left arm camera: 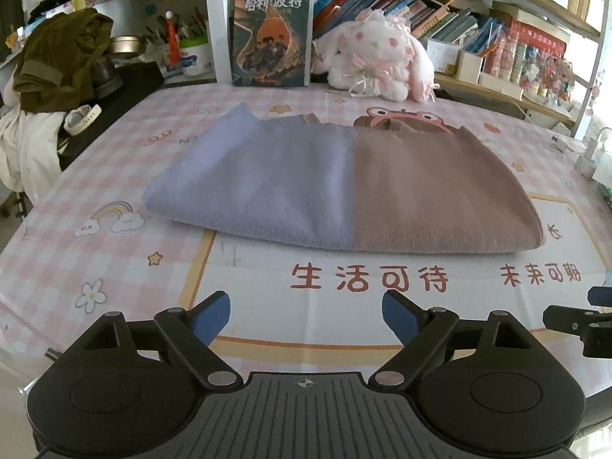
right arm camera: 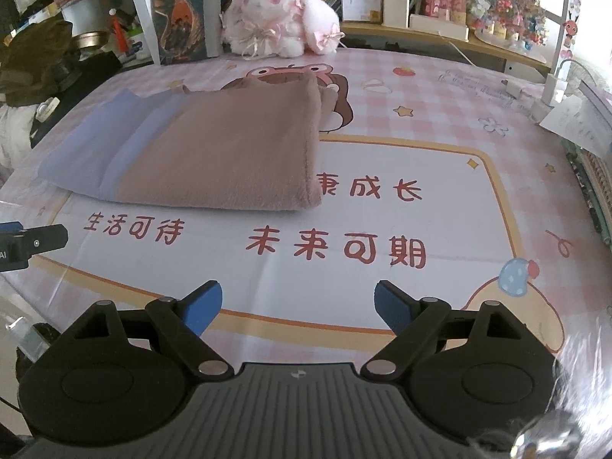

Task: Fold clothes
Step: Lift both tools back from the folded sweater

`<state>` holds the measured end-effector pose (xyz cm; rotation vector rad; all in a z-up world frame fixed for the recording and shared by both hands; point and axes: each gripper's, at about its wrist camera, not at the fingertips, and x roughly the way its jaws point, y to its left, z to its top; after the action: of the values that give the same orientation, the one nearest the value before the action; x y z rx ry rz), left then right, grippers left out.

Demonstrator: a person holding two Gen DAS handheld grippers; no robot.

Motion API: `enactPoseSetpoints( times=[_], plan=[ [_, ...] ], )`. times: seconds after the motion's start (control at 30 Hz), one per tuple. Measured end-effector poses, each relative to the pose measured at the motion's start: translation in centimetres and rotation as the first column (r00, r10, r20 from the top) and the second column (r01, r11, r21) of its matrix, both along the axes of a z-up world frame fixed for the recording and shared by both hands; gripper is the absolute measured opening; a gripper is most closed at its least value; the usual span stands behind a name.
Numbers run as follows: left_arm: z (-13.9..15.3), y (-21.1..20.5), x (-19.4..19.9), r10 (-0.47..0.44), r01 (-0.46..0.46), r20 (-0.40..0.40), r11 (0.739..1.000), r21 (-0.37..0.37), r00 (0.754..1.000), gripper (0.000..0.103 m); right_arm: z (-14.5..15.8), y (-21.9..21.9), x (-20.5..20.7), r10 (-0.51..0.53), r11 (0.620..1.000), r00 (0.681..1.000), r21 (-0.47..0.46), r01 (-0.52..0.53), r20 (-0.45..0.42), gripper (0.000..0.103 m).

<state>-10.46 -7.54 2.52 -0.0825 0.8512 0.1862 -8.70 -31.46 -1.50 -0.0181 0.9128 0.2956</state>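
Note:
A folded fleece garment [left arm camera: 344, 187], lilac on its left half and brown on its right, lies flat on the pink checked table cover [left arm camera: 114, 176]. In the right wrist view the same garment [right arm camera: 214, 153] sits up and left. My left gripper [left arm camera: 306, 315] hovers over the cover on the near side of the garment, open, with nothing between its blue pads. My right gripper [right arm camera: 298, 306] is also open and empty, nearer than the garment's right corner. Each gripper's tip shows at the edge of the other's view.
A white and pink plush rabbit [left arm camera: 378, 57] and a dark book [left arm camera: 271, 30] stand at the table's far edge under crowded shelves. An olive garment [left arm camera: 61, 61] is heaped at the far left. A keyboard edge and papers [right arm camera: 581, 126] lie at the right.

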Motion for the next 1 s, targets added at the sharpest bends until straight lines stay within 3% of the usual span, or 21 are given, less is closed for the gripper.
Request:
enactPoseSetpoints(
  times=[0.3,0.6,0.87,1.0],
  plan=[
    [-0.6,1.4,1.2,-0.019,0.019,-0.020,1.000,-0.022,1.000,0.090,0.1,1.3,0.5,0.004,1.000,1.000,-0.018,-0.003,0.008,0.087],
    [-1.2,4.3,2.8,-0.015,0.011,-0.031,0.992,-0.124,0.999,0.090,0.1,3.6,1.3,0.016,0.998,1.000,-0.060,-0.016,0.002,0.088],
    [-1.5,6.2,4.4,-0.017,0.011,-0.038,0.989,-0.150,0.999,0.090,0.1,4.8,2.3,-0.009,0.997,1.000,-0.075,0.009,-0.002,0.088],
    [-1.6,7.7,5.0,-0.026,0.019,-0.028,0.972,-0.236,0.999,0.090,0.4,5.3,2.8,-0.024,0.996,1.000,-0.083,0.025,0.010,0.088]
  ],
)
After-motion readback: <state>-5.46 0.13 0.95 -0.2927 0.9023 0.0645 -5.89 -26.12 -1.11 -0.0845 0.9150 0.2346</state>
